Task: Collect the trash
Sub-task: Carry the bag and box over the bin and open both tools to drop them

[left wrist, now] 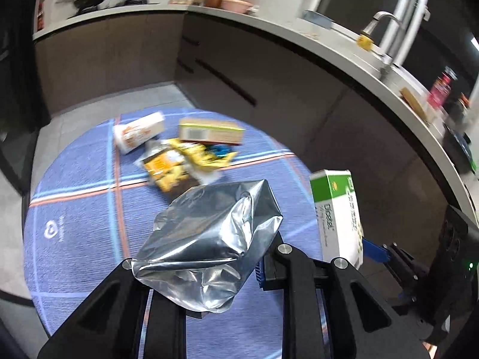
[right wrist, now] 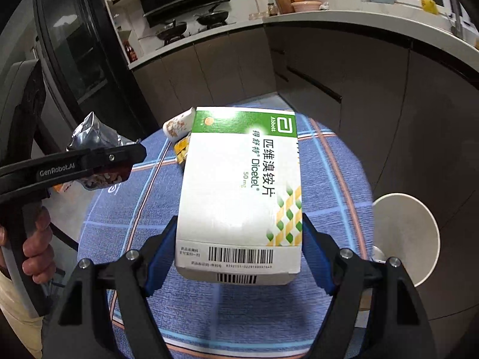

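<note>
Kitchen cabinets and a grey counter curve round the upper part of both views, and below them a round surface (left wrist: 74, 215) covered in a blue checked cloth carries the litter.

The left gripper (left wrist: 206, 272) has its jaws nearly closed, pinching the lower edge of a crumpled silver foil bag (left wrist: 215, 233), which stands up off the cloth at the centre of the left wrist view. A thin, limp bag wants a narrow pinch like this, or it would slide out.

The right gripper (right wrist: 239, 257) has its jaws set wide, the blue pads pressed against the two long sides of a white and green medicine box (right wrist: 239, 185), held clear above the cloth in the middle of the right wrist view. Gripping across the width keeps the stiff carton level.

Still lying on the cloth, toward the upper middle of the left view, are a white paper cup (left wrist: 137, 131) on its side, a yellow-edged carton (left wrist: 209, 131) and yellow wrappers (left wrist: 176, 164) heaped together. A white round stool seat (right wrist: 404, 236) shows at the lower right of the right view. No bin is visible, so where the two held pieces go cannot be told.
</note>
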### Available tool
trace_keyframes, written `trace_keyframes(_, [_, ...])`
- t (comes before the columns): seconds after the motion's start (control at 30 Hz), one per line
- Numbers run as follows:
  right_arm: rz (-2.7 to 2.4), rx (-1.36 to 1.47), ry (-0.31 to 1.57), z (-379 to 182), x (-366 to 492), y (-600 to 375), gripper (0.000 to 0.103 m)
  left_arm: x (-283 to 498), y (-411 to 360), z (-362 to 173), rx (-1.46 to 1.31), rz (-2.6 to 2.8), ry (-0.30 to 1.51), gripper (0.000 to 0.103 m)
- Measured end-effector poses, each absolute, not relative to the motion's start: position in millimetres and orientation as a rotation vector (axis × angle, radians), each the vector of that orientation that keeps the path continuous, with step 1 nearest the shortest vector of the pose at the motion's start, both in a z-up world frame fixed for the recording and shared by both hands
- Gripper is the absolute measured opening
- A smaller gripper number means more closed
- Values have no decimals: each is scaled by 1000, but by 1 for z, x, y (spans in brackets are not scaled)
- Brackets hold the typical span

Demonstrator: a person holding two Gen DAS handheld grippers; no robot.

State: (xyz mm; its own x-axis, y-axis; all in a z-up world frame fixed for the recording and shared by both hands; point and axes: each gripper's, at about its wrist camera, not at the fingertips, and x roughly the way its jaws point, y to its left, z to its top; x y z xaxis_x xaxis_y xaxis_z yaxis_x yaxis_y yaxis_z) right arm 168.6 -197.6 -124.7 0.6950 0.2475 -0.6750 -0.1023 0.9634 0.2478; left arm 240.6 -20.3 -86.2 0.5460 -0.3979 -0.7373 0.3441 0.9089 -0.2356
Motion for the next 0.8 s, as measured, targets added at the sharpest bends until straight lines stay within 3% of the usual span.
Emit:
trace_keyframes(0.37, [0,270,720,-124,135,-305,77,235,-129,-86,38,-635,908,19])
trace_keyframes(0.8, [-185,301,774,-175,118,-402,77,251,-237,-114,123,-786,985,19])
